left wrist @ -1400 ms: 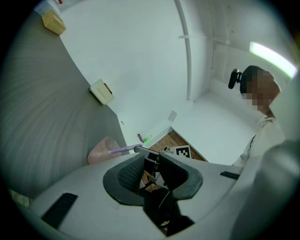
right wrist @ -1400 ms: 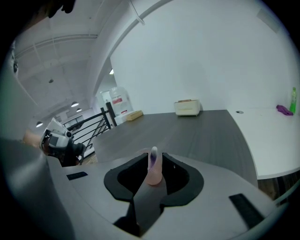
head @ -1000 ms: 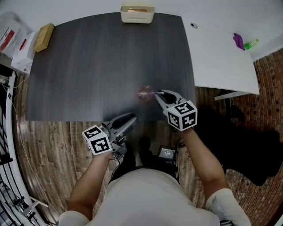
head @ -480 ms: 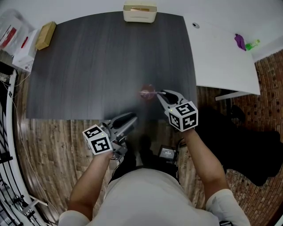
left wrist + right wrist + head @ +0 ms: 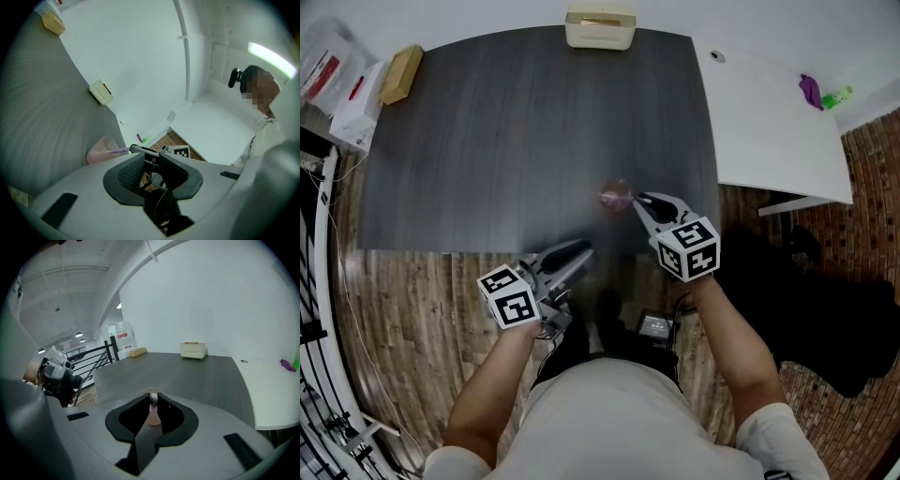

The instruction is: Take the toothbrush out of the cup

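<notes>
**Pinch made, no lift yet**

Checked against the head view from a second back and found almost nothing different. Same reach for the right gripper (image 5: 641, 198), tips parked at the near-right edge of the cup (image 5: 614, 196), maybe nudged a hair along with the whole view. No lift, no pull so far. Reads like a pause right after the pinch, so probably grab done and the actual take-out still to come.

Closed down tight in the right gripper view, with only a small rounded grey end poking up between the tips: the tail of the toothbrush (image 5: 118, 151). Looks like a thin hold on the very end, so could slip if yanked sideways.

Left gripper (image 5: 151, 157): hanging back off the near edge of the table (image 5: 487, 141), behind and to the left of the right one, jaws a little apart, nothing between them.

As for the toothbrush: slim pale purple handle, leaning out over the rim toward the right gripper, head end down inside and out of sight. Cup just ahead of the right tips, standing on the table, pale pink, see-through with a dotted texture. Light-looking, so might tip or come along for the ride with nothing steadying it.
</notes>
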`<move>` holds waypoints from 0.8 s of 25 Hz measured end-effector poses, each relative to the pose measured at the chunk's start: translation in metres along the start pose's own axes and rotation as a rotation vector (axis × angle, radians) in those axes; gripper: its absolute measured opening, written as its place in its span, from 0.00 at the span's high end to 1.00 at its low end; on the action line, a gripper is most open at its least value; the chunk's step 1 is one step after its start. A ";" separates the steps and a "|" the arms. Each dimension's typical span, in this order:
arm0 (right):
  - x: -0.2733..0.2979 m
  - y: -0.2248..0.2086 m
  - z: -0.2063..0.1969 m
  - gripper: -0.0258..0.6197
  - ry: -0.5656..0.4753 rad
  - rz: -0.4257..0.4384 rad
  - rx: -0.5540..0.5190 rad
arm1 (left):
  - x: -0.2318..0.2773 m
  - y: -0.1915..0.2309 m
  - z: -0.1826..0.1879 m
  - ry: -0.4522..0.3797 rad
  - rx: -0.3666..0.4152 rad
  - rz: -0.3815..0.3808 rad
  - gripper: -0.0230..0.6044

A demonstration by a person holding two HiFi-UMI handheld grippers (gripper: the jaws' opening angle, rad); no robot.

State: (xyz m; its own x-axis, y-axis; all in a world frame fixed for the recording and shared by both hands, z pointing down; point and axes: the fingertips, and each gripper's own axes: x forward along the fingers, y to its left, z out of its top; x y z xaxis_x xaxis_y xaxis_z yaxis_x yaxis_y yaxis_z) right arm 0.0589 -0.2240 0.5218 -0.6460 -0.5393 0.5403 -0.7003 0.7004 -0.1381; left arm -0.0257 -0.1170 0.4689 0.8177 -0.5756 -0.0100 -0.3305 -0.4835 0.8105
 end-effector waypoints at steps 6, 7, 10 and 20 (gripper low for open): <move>0.000 0.000 -0.003 0.87 0.011 0.001 -0.037 | -0.002 0.001 -0.003 0.001 -0.002 0.003 0.84; 0.000 0.000 -0.004 0.87 0.013 0.001 -0.039 | -0.002 0.001 -0.004 0.002 -0.002 0.003 0.84; 0.001 -0.001 -0.005 0.87 0.016 0.007 -0.038 | 0.000 0.000 -0.004 0.004 0.000 0.004 0.84; -0.008 -0.009 0.009 0.88 -0.020 -0.033 0.064 | -0.001 -0.006 0.003 -0.015 0.013 -0.003 0.84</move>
State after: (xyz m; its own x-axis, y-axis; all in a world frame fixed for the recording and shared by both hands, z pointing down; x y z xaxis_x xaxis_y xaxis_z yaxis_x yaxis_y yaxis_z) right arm 0.0675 -0.2297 0.5115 -0.6279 -0.5708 0.5291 -0.7387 0.6511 -0.1743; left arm -0.0262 -0.1152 0.4619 0.8118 -0.5835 -0.0211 -0.3341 -0.4939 0.8028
